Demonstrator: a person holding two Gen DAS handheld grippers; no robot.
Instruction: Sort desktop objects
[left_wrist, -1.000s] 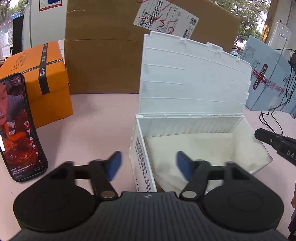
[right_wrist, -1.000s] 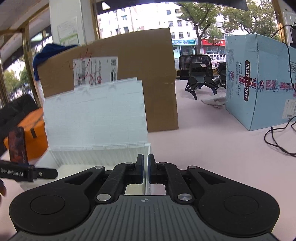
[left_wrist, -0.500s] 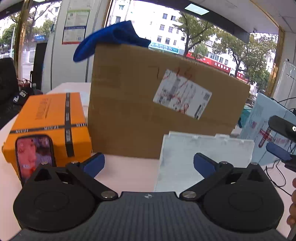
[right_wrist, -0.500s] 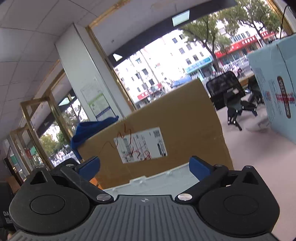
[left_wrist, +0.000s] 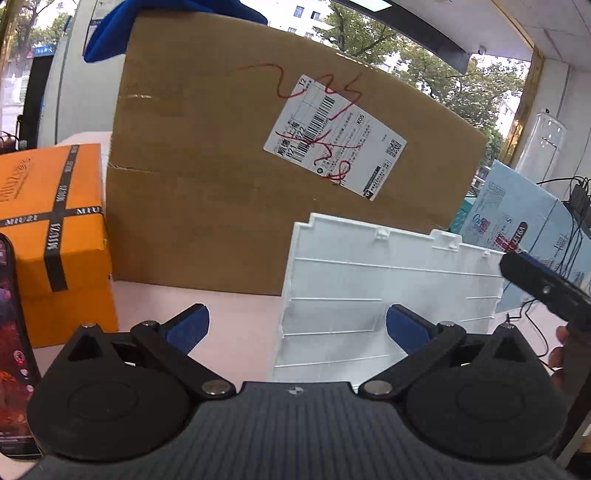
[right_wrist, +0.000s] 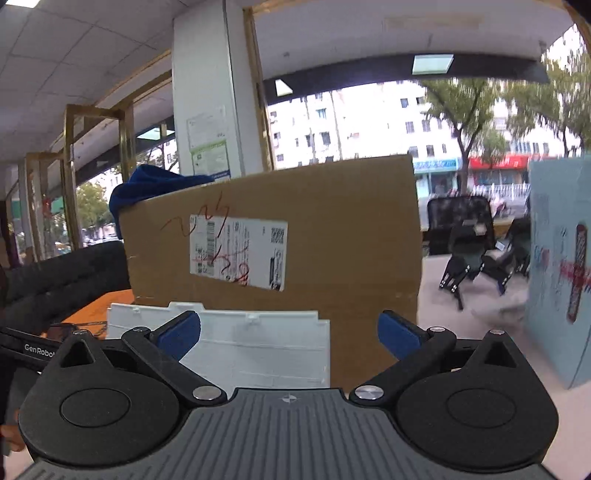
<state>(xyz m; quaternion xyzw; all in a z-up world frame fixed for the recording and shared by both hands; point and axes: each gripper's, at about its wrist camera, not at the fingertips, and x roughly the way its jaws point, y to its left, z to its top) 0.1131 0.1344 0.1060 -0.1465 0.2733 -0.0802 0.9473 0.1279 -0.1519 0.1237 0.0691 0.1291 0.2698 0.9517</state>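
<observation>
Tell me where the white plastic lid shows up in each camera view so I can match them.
Left wrist: the white lid stands upright right of centre, behind the open left gripper.
Right wrist: the white lid sits low, left of centre, between the open right gripper's fingers.
Shared landmark: the cardboard box with the shipping label, directly behind it.

Big windows (right_wrist: 369, 122) w/ street trees, white pillar (right_wrist: 207, 92), tiled ceiling (right_wrist: 81, 44).

The white box (left_wrist: 369, 295) is hidden below its raised lid, the phone (left_wrist: 13, 350) is cut off at the left edge, and the blue carton (right_wrist: 561, 273) is blurred.
</observation>
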